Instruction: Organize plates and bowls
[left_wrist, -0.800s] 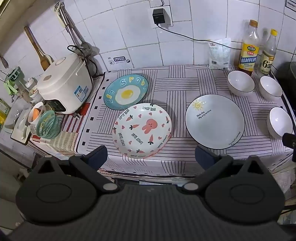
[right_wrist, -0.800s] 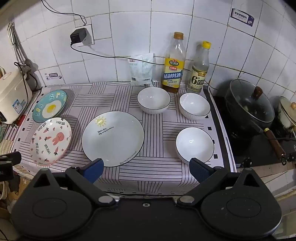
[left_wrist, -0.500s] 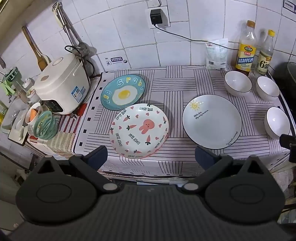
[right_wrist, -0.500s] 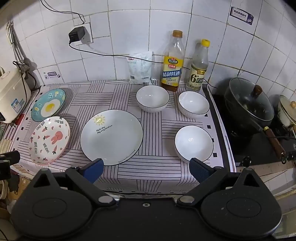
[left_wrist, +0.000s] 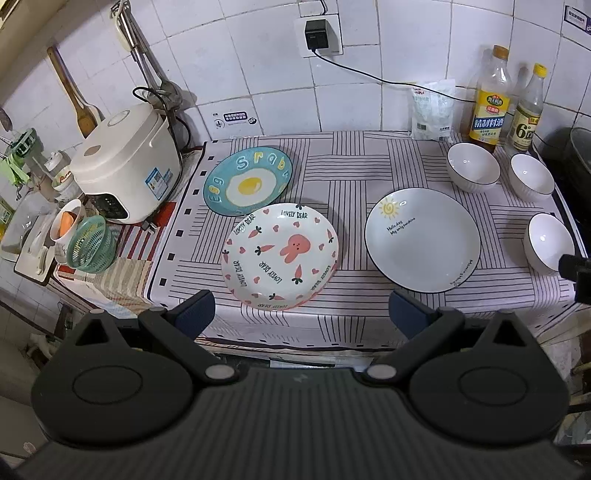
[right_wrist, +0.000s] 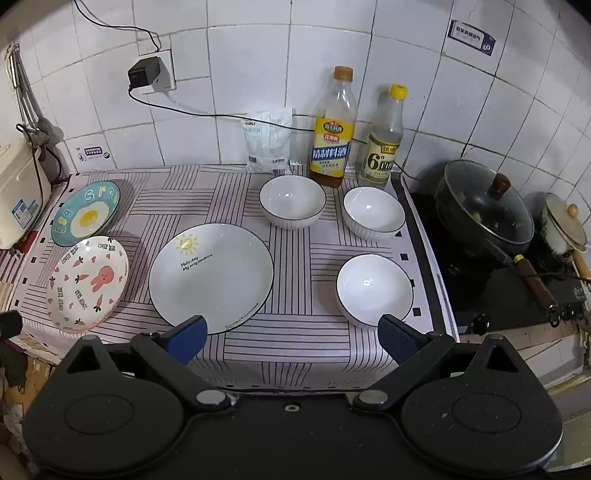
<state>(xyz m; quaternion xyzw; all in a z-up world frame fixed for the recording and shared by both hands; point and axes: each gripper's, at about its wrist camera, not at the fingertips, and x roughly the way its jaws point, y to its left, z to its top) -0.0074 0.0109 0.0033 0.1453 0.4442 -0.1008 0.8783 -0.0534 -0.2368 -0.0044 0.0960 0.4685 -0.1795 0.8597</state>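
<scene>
Pink-printed rabbit plate (left_wrist: 280, 256) lies straight ahead of the left hand-held gripper (left_wrist: 301, 314), just past its spread, empty fingers, near the surface (left_wrist: 354, 162) edge. The right hand-held gripper (right_wrist: 291, 338), also apart and empty, faces between the sun plate (right_wrist: 211, 277) and nearest white bowl (right_wrist: 373, 288), so each has its own target.

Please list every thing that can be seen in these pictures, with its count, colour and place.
Bowls: three, white, right part of the counter.
Sun plate: one, white, centre.
Rabbit plate: one, white and pink, front left.
Egg plate: one, blue, behind the rabbit plate.
Bottles: two, by the back wall.
Bag: one, white, left of the bottles.
Rice cooker: one, cream, far left.
Pan: one, black, lidded, on the stove.
Left gripper: open, empty.
Right gripper: open, empty.
</scene>
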